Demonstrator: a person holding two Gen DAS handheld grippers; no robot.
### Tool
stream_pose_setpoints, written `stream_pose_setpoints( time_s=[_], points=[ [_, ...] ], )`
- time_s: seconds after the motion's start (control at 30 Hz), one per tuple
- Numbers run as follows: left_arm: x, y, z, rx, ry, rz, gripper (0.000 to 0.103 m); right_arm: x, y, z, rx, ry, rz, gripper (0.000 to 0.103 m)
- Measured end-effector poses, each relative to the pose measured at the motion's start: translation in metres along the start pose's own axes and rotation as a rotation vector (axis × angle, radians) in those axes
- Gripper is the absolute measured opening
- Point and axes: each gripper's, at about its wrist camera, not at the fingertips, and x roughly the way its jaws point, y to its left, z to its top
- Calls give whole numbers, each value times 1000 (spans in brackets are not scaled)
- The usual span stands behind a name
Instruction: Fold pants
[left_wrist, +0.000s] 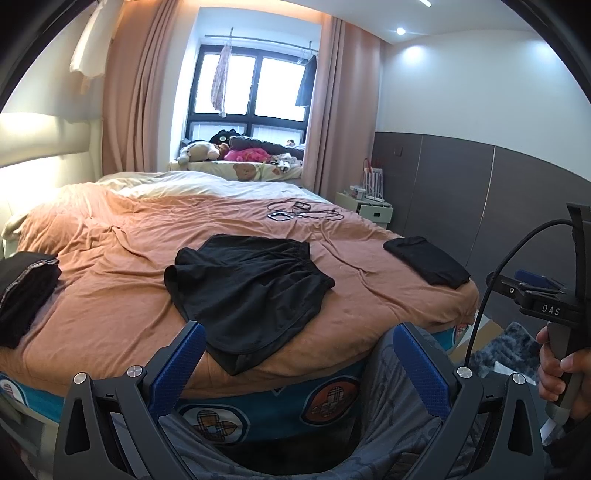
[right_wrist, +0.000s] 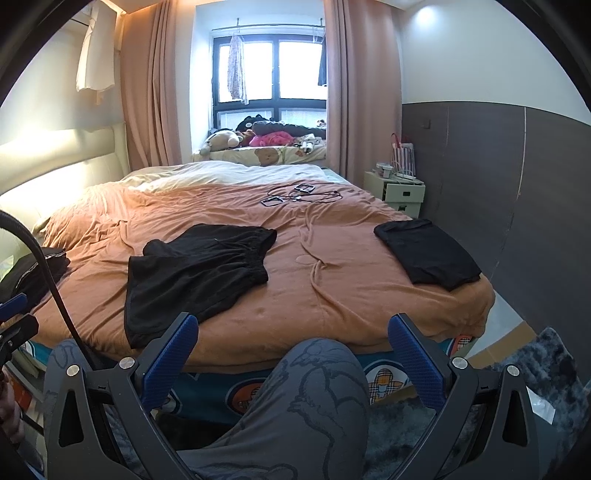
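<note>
black shorts-style pants (left_wrist: 247, 288) lie spread flat on the bed (left_wrist: 351, 295), on its orange-brown cover, near the foot edge. thin matte fabric w/ a gathered elastic waistband on the side toward the window (left_wrist: 251, 88); one leg hem hangs just over the bed's foot edge in the left wrist view. the cover is soft and creased, w/ long ridges running right of the pants.

left gripper (left_wrist: 299, 369) hovers off the bed's foot edge, jaws spread wide, nothing between them; blue textured pads on dark angular frames. right gripper (right_wrist: 293, 360) is also off the foot edge, jaws spread wide & empty, right of the pants. a hand (left_wrist: 561, 369) grips the right gripper's handle, cable looping up from it.

a folded black garment (right_wrist: 428, 251), neat rectangle, sits at the bed's right edge, well apart from the pants. another dark folded pile (left_wrist: 22, 291) w/ a pale seam line rests at the bed's left edge. cables & small devices (right_wrist: 299, 195) lie further up the bed toward the window. bare cover between the pants and the folded garment leaves open room. a knee in grey printed fabric (right_wrist: 317, 391) sits below the foot edge, between the right jaws. a cartoon-print sheet (left_wrist: 325, 402) shows under the cover, and a white nightstand (right_wrist: 399, 192) stands right of the bed.
</note>
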Motion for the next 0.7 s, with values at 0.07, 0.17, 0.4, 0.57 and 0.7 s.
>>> stream_pose_setpoints(
  time_s=[0.07,0.17,0.4,0.57,0.7],
  points=[
    [0,0,0,-1,1,0,102,-1,0,0,-1,-3,1,103],
    [-2,-1,0,-6,2,-2,102,-1,1,-1,-2,-5,3,103],
    [-2,-2,0,-6,0,-1,102,-1,2,-3,-12,-7,15,103],
    [0,-2,-2,1,7,7,102,0,2,-3,-16,-11,28,103],
    [8,2,-4,-9,16,14,102,3,4,-2,-24,-15,48,103]
  ],
)
